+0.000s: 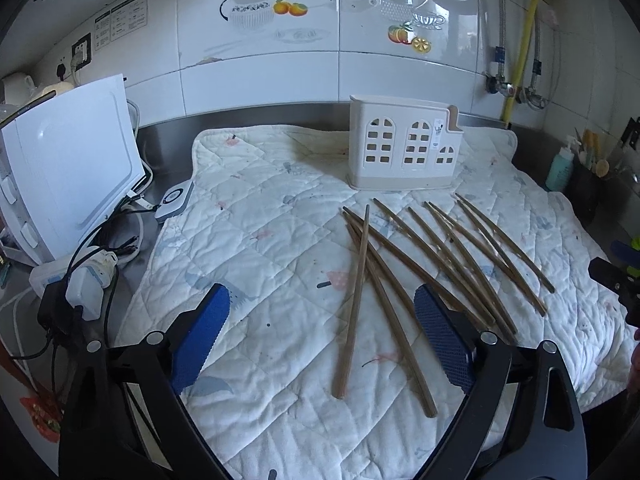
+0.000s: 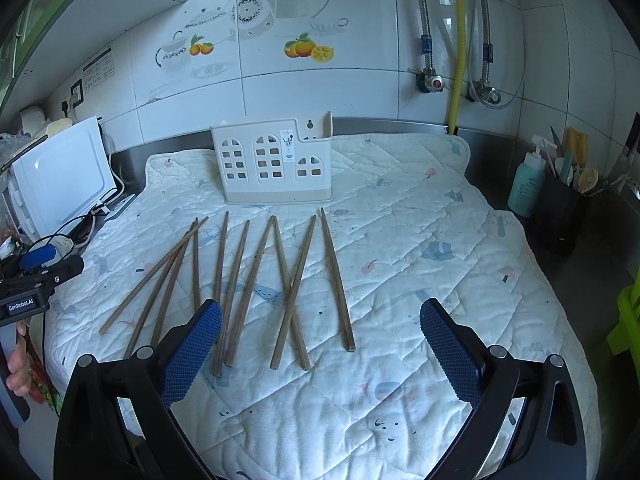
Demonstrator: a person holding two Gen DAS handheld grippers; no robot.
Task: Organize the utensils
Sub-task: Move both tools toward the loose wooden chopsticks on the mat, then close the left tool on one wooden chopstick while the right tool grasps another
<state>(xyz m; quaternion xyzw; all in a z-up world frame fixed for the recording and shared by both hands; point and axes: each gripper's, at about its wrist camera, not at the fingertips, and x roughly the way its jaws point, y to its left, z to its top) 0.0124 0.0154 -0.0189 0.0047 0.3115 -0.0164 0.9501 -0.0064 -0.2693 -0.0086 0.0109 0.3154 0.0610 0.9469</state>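
Well, "GenRobot.AI" printed on left tongs (image 2: 40,276) body. White holder (image 1: 404,148) w/ window cutouts: contents hidden. Chopsticks (image 2: 248,280) loose on quilt (image 2: 400,260), before holder. Left tongs, right tongs (image 2: 320,344) both agape, gripping nothing.

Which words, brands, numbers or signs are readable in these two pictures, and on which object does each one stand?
"GenRobot.AI": white print on the black body of the left claw, seen at the left edge of the right wrist view.
Small sticker on the white utensil holder: too small to read.
Notice sheets on the wall beside the socket: print blurred, unreadable.
Label on the teal bottle: too faint to read.
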